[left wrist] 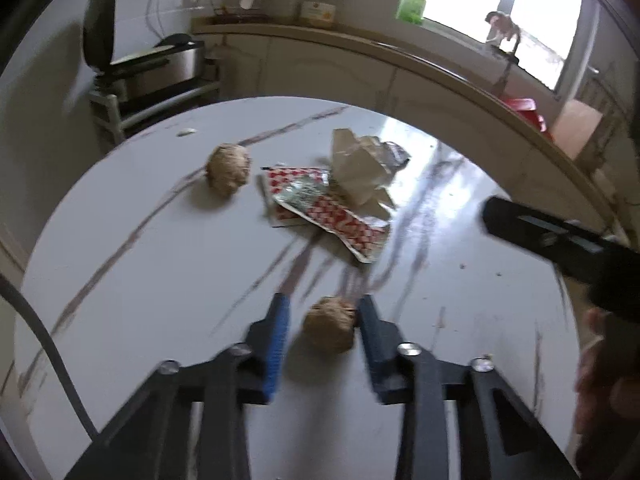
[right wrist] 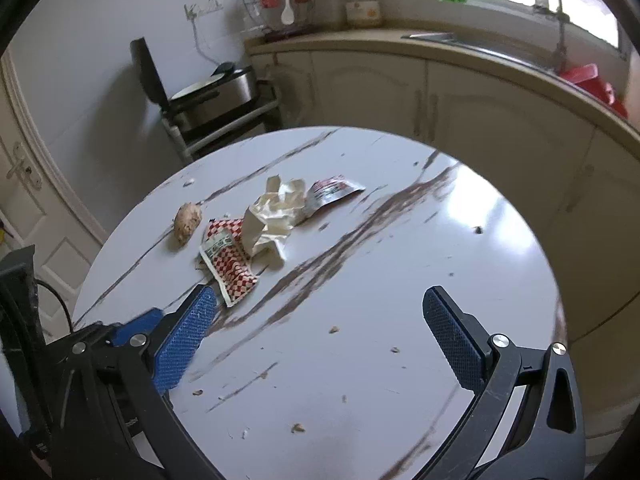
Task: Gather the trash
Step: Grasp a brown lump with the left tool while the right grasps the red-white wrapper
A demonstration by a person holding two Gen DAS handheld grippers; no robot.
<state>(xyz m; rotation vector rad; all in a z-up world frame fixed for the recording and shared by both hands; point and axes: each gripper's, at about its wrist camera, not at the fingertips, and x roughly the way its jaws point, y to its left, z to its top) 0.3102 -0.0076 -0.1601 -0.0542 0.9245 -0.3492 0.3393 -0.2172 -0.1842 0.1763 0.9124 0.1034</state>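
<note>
Left gripper (left wrist: 322, 306): I see its blue-padded fingers apart around a brown crumpled paper ball (left wrist: 330, 329); right pad touching, left pad clear.
Right gripper (right wrist: 320, 300): my jaws gape wide, nothing between them.
Ahead of left gripper: red-and-white checked foil wrapper (left wrist: 320, 208), crumpled white paper bag (left wrist: 360, 168), second brown ball (left wrist: 227, 174).
Surface: round white marbled table (left wrist: 140, 260).

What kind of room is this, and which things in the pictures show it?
Most likely a home kitchen. A counter with cabinet doors below runs along the wall, a sink sits under the window, and a round marble-look table holds food wrappers.
</note>
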